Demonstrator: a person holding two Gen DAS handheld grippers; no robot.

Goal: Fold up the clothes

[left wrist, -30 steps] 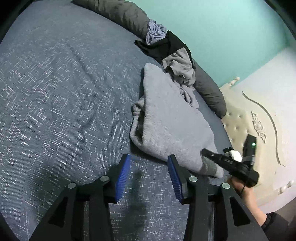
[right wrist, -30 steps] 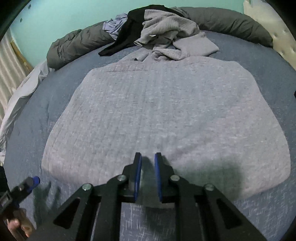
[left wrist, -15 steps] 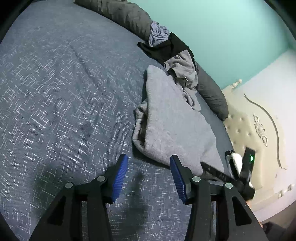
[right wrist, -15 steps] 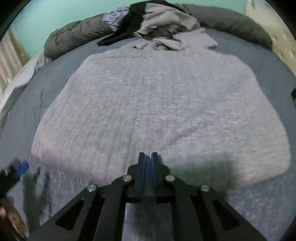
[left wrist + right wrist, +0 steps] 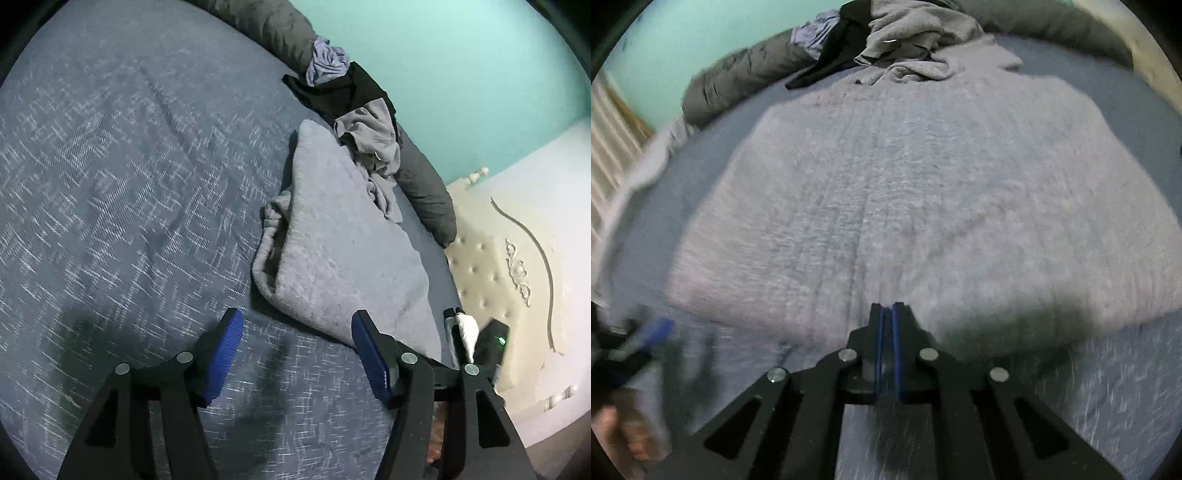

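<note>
A light grey fleece garment (image 5: 923, 199) lies spread flat on the blue patterned bed cover (image 5: 110, 184); in the left wrist view it (image 5: 332, 251) lies ahead and to the right, its left edge rumpled. My right gripper (image 5: 886, 314) is shut at the garment's near hem; whether fabric is pinched between the blue pads cannot be seen. My left gripper (image 5: 295, 332) is open and empty above the bed cover, just short of the garment's near left corner. The right gripper's body (image 5: 476, 343) shows in the left wrist view at the right.
A heap of unfolded clothes, grey (image 5: 373, 140), black (image 5: 343, 92) and lilac (image 5: 325, 62), lies at the far end against a long dark grey bolster (image 5: 424, 184). A cream tufted headboard (image 5: 491, 266) stands at the right. A turquoise wall (image 5: 443, 55) is behind.
My right gripper closed from slightly open to shut and moved forward onto the garment's near hem. My left gripper stayed open and drifted a little nearer the garment's corner.
</note>
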